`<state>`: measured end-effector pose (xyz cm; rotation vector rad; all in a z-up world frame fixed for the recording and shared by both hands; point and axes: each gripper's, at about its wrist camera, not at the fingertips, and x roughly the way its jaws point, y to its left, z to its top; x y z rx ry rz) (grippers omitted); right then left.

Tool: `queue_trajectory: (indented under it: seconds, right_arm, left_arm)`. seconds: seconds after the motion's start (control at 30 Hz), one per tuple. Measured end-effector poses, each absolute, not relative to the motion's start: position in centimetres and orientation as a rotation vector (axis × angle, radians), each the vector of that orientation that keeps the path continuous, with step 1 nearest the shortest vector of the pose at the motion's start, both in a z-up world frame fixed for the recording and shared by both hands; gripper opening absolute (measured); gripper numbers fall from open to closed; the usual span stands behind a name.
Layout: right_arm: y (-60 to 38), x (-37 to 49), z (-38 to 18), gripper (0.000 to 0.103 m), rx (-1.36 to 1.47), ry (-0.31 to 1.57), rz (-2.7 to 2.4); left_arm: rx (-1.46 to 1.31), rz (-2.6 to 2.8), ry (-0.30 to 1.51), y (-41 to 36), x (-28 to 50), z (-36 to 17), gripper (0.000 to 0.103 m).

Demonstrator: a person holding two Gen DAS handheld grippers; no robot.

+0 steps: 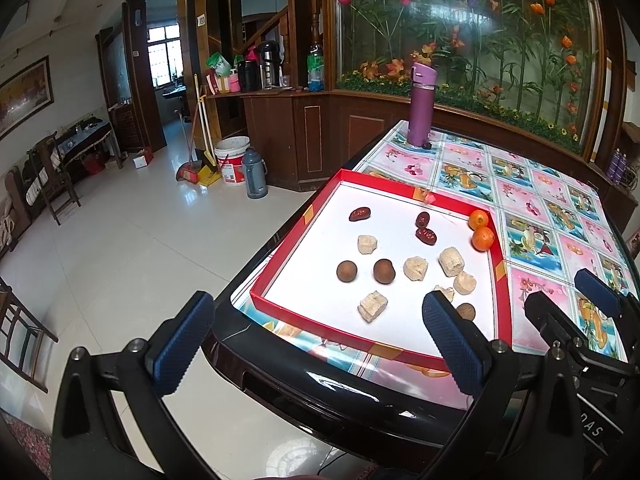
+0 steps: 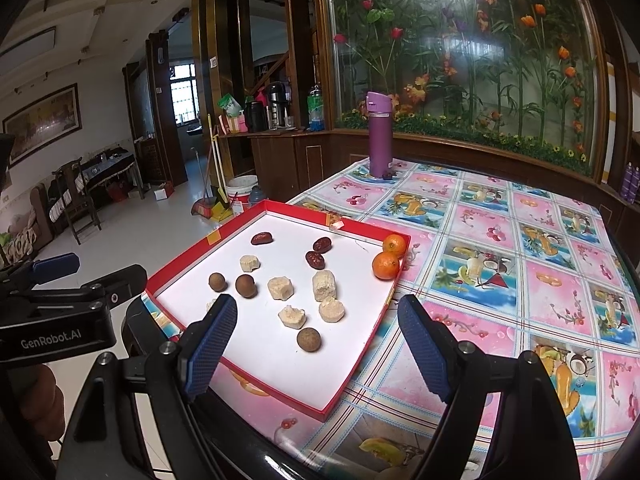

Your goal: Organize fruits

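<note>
A red-walled tray (image 1: 503, 276) (image 2: 362, 352) with a white floor sits on the table's near left corner. In it lie two oranges (image 1: 483, 238) (image 2: 386, 265) at the far right corner, three red dates (image 1: 425, 235) (image 2: 315, 259), three brown longans (image 1: 384, 270) (image 2: 308, 339) and several pale cake pieces (image 1: 451, 261) (image 2: 325, 285). My left gripper (image 1: 320, 344) is open and empty, just before the tray's near edge. My right gripper (image 2: 316, 344) is open and empty, above the tray's near right part. The right gripper's fingers (image 1: 596, 288) show in the left wrist view.
The table (image 2: 500, 248) has a pink fruit-print cloth. A purple bottle (image 1: 421, 106) (image 2: 379, 134) stands at the far edge with a small dark fruit (image 2: 387, 176) at its foot. Beyond are a glass flower panel, wooden cabinets, a tiled floor, a bucket (image 1: 231, 160) and brooms.
</note>
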<state>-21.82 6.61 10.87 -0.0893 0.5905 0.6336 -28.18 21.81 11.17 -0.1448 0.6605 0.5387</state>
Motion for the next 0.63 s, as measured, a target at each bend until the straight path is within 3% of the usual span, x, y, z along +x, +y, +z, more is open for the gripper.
queue_trajectory:
  seconds: [0.63]
  right_arm:
    - [6.67, -21.24, 10.38, 0.082, -0.096, 0.598, 0.641]
  left_arm:
    - [-0.145, 0.525, 0.657, 21.22, -28.06, 10.72, 0.103]
